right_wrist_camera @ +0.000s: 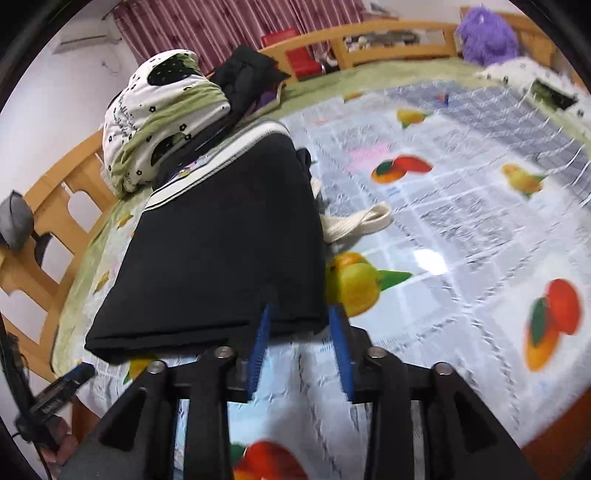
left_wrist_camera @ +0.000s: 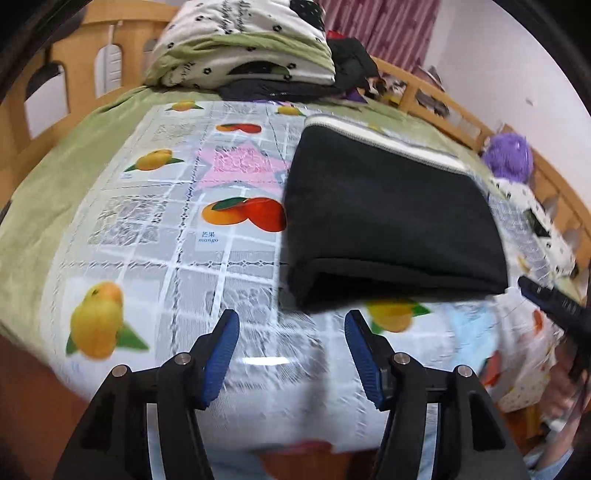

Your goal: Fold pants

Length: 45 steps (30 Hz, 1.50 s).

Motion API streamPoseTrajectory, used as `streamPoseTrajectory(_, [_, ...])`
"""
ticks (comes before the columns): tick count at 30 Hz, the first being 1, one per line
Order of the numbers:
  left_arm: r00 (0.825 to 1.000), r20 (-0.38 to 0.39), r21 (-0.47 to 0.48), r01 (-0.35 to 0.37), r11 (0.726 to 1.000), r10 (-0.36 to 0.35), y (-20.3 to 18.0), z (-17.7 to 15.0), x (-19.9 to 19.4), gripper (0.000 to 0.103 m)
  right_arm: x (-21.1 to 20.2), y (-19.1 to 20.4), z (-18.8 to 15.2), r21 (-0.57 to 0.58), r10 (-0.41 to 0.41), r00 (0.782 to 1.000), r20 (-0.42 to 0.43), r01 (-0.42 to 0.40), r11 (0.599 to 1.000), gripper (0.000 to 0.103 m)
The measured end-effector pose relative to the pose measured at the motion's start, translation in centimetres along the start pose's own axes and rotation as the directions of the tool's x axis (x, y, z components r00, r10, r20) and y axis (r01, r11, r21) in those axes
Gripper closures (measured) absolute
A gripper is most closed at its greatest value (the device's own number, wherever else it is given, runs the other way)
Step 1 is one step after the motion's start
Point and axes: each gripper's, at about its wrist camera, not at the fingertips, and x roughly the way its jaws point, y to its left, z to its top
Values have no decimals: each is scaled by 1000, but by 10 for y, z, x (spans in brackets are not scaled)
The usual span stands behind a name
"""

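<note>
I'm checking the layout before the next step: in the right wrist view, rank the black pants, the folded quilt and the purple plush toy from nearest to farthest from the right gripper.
1. Black pants: right at the right gripper, slightly left.
2. Folded quilt: beyond the pants, upper left.
3. Purple plush toy: far end of the bed, upper right.

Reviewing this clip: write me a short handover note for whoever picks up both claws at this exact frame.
Left claw: open, empty, hovering over the fruit-print mat just short of the pants.
Right claw: open around the near right corner of the black pants; grip not closed.
Pants lie folded into a compact rectangle, striped waistband at the far end, cream drawstring sticking out on the right.
Done: main folds.
Left: probably tuck the drawstring, and one more fold if wanted.
</note>
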Motion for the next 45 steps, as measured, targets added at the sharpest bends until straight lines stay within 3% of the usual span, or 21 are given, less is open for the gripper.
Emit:
streamPoseTrajectory(2, [1000, 31, 3, -2, 1000, 1, -8, -2, -20, 46, -19, 12, -4, -51, -45, 999, 19, 46, 998, 67])
streamPoseTrajectory(5, [997, 66, 65, -34, 997, 30, -21, -4, -47, 46, -56, 24, -12, -119, -41, 998, 54, 47, 992, 66])
streamPoseTrajectory(7, [995, 98, 89, -45, 995, 36, -25, -2, -63, 46, -79, 25, -18, -150, -53, 994, 94, 67, 986, 59])
streamPoseTrajectory(8, [993, 115, 95, -33, 995, 22, -28, -1, -73, 46, -91, 25, -21, -159, -64, 991, 118, 83, 984, 55])
streamPoseTrajectory(12, [988, 146, 85, 30, 996, -42, -39, 5, -92, 46, -125, 19, -24, -125, -56, 985, 165, 77, 989, 55])
streamPoseTrajectory(16, [987, 149, 98, 47, 994, -61, -54, 14, -97, 46, -149, 20, -23, -103, -65, 976, 208, 88, 991, 55])
streamPoseTrajectory(22, [983, 152, 118, 90, 989, -108, -60, 4, -117, 46, -170, 36, -14, -151, -123, 961, 247, 163, 975, 55])
streamPoseTrajectory(24, [981, 159, 137, 90, 986, -112, -61, 0, -125, 46, -175, 40, -12, -152, -87, 966, 243, 126, 980, 55])
streamPoseTrajectory(27, [978, 185, 154, 71, 986, -99, -64, 12, -135, 46, -177, 48, -4, -168, -53, 974, 222, 92, 981, 55])
streamPoseTrajectory(35, [959, 258, 141, 83, 987, -118, -80, 91, -141, 46, -171, 81, 56, -296, -37, 980, 197, 95, 950, 54])
streamPoseTrajectory(39, [955, 263, 203, 81, 976, -134, -106, 141, -120, 46, -151, 86, 103, -342, -17, 982, 187, 81, 936, 47])
streamPoseTrajectory(41, [948, 280, 248, 83, 965, -154, -117, 156, -102, 41, -134, 84, 125, -342, -1, 982, 190, 67, 937, 43])
streamPoseTrajectory(45, [945, 285, 259, 87, 962, -162, -114, 154, -48, 38, -78, 67, 141, -298, 34, 984, 176, 21, 954, 40])
